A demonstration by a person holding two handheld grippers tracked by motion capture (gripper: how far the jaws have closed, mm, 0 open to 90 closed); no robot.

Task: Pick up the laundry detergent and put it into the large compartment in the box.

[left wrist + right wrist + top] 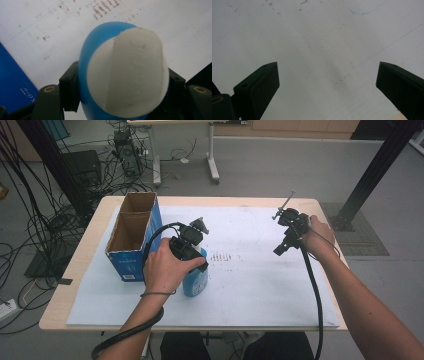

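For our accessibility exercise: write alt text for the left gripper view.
A blue bottle with a white cap is clamped between the left gripper's two black jaws. Behind it lies a white, speckled sheet, with a blue box at the left edge.

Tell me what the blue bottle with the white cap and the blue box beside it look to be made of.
Blue bottle: likely plastic, smooth with a soft sheen on its rounded shoulder. White cap: probably matte plastic, with a moulded ridge down it. Blue box: cardboard, with raw brown inner walls and a printed blue outside.
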